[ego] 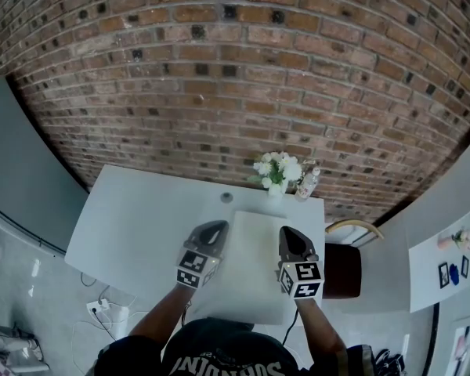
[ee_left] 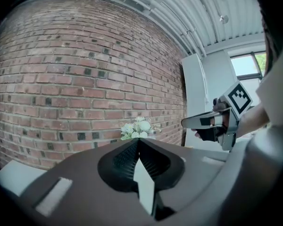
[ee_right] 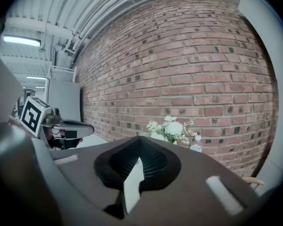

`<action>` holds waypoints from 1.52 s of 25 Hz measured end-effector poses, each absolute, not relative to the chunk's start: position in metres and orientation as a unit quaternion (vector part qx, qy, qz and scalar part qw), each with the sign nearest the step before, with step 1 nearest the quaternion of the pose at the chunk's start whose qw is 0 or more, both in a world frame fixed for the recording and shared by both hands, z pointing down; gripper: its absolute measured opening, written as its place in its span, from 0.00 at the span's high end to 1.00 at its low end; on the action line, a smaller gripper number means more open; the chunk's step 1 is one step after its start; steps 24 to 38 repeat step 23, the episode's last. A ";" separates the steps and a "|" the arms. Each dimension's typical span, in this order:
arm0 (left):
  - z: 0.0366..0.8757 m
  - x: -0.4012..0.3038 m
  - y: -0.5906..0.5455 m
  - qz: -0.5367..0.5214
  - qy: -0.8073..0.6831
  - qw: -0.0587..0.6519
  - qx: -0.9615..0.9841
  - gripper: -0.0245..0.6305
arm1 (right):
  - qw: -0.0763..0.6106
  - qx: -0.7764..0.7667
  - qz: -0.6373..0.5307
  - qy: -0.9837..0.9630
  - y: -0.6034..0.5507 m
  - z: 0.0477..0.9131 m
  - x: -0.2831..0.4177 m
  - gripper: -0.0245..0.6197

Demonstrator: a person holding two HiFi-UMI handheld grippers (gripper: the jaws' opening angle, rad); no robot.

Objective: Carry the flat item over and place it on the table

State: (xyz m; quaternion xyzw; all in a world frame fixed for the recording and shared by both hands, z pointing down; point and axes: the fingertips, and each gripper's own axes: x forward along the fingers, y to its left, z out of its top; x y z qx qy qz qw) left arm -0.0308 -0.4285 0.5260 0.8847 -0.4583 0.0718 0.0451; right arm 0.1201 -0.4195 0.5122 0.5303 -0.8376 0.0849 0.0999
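Head view: the white flat item [ego: 254, 269] is held over the surface's [ego: 133, 225] near edge, the left gripper [ego: 213, 229] and right gripper [ego: 292, 235] at its side edges. Flowers [ego: 279, 169] stand at the far edge.

Left gripper view: the jaws are clamped on the item's edge.

Right gripper view: the jaws pinch the opposite edge.
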 end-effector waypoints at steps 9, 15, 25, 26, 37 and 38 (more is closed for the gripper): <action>0.522 -0.029 -0.428 0.067 -0.453 0.038 0.888 0.95 | 0.108 0.529 0.094 -0.836 -0.416 0.526 0.119 0.96; 0.522 -0.030 -0.428 0.067 -0.449 0.039 0.890 0.95 | 0.109 0.529 0.098 -0.836 -0.414 0.530 0.118 0.96; 0.526 -0.026 -0.432 0.070 -0.442 0.042 0.893 0.95 | 0.104 0.533 0.098 -0.834 -0.418 0.527 0.123 0.96; 0.526 -0.026 -0.432 0.070 -0.442 0.042 0.893 0.95 | 0.104 0.533 0.098 -0.834 -0.418 0.527 0.123 0.96; 0.526 -0.026 -0.432 0.070 -0.442 0.042 0.893 0.95 | 0.104 0.533 0.098 -0.834 -0.418 0.527 0.123 0.96; 0.526 -0.026 -0.432 0.070 -0.442 0.042 0.893 0.95 | 0.104 0.533 0.098 -0.834 -0.418 0.527 0.123 0.96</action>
